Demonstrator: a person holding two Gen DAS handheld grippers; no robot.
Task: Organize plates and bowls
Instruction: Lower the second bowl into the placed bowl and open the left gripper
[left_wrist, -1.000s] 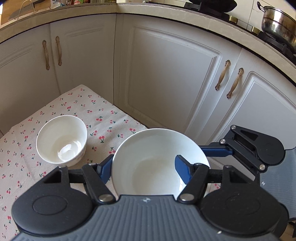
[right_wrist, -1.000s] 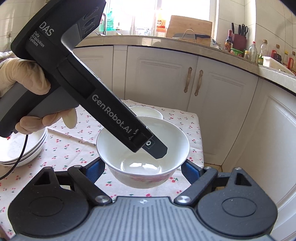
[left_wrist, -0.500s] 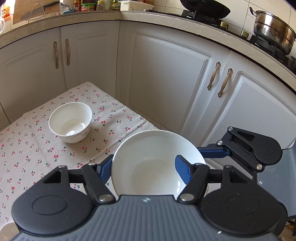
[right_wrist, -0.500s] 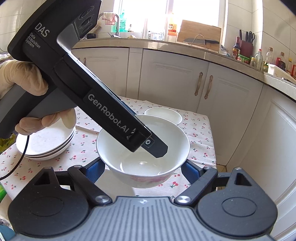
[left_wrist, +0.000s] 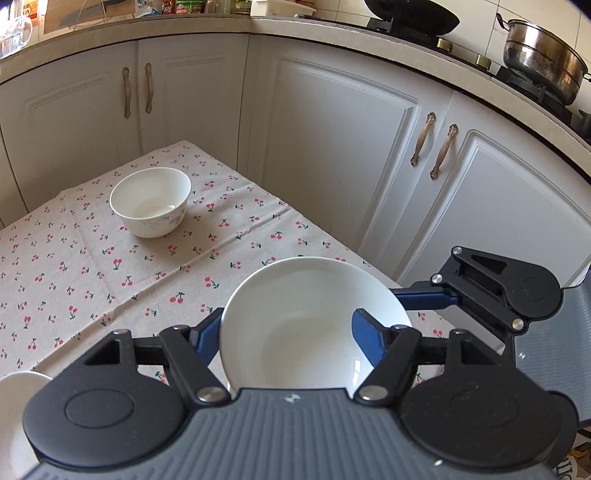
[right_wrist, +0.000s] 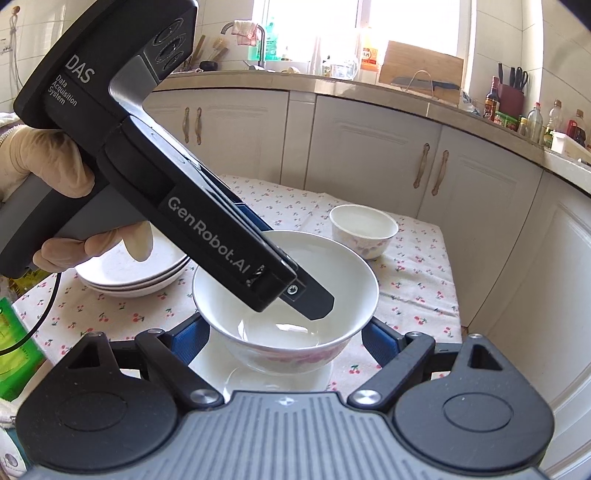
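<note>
Large bowl caught between two hand-held grippers above a cherry-print table.

Across the table (left_wrist: 92, 266), a cherry-patterned cloth. Gripped by a gloved hand (right_wrist: 55, 158), the left hand-held gripper (left_wrist: 286, 328) slanting down into the large bowl (right_wrist: 332, 280): one blue finger inside, the other outside against the wall, jaws just eased a little wider with that wall clamped between them. Straddling the bowl's lower body from the near side, the right hand-held gripper (right_wrist: 282, 332), spread wide; impossible to tell whether its pads press or merely flank. Under the bowl's foot, a white patch (right_wrist: 266, 374), perhaps a plate. Behind the gloved hand, a stack of plates (right_wrist: 125, 273) on the cloth. Well apart near the table's far corner, the small bowl (left_wrist: 149, 201), upright.
</note>
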